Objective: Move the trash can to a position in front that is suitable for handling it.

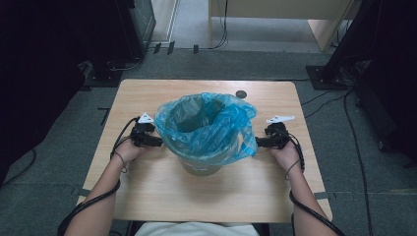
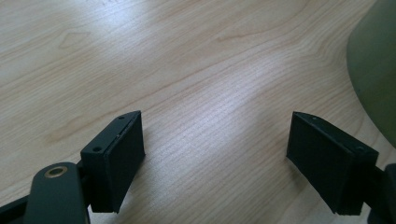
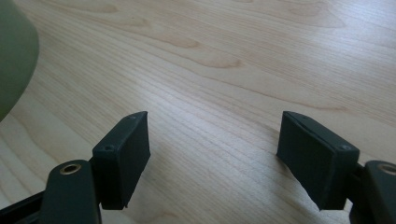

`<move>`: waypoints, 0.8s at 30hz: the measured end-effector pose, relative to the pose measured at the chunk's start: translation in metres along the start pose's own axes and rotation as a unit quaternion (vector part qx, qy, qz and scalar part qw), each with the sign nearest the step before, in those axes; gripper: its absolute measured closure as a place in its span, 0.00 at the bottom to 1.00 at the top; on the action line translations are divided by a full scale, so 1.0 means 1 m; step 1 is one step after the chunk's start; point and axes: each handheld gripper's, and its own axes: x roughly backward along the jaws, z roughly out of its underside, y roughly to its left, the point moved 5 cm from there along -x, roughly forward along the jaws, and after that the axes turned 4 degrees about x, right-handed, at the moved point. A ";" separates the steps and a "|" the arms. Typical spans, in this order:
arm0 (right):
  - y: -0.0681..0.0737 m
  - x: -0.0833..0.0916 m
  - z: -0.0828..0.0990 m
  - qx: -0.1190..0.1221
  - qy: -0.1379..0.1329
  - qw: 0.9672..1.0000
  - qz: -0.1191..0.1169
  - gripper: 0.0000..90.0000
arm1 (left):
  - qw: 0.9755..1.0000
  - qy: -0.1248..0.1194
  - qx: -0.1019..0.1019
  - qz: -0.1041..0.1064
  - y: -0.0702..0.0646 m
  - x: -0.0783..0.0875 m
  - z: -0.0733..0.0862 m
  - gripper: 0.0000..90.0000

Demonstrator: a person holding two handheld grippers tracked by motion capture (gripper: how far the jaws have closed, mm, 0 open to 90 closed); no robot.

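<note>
Jaws of left gripper point(image 2: 212, 161) and right gripper point(image 3: 212, 158) spread beside unlabelled bin point(image 1: 199, 167).

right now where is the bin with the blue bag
In the high view the bin stands at the middle of the table, lined with a blue bag, between the left tongs and the right tongs.

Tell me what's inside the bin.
A blue bag lines the bin, draped over its rim. Inside, the high view shows bare greenish liner; the bottom is hidden by the bag's folds.
</note>
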 end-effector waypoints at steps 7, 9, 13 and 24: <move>0.007 0.005 -0.004 0.011 -0.005 1.000 -0.017 0.32 | 1.000 0.000 -0.002 0.015 -0.003 0.004 0.000 0.27; 0.008 0.008 -0.005 0.012 -0.008 1.000 -0.019 0.31 | 1.000 -0.003 0.004 0.016 -0.002 0.006 -0.002 0.27; 0.011 0.016 -0.008 0.006 -0.014 1.000 -0.021 0.31 | 1.000 0.000 0.010 0.022 -0.002 0.010 -0.003 0.28; 0.021 0.034 -0.011 0.015 -0.025 0.999 -0.038 0.33 | 0.998 -0.016 0.007 0.065 -0.009 0.030 -0.007 0.29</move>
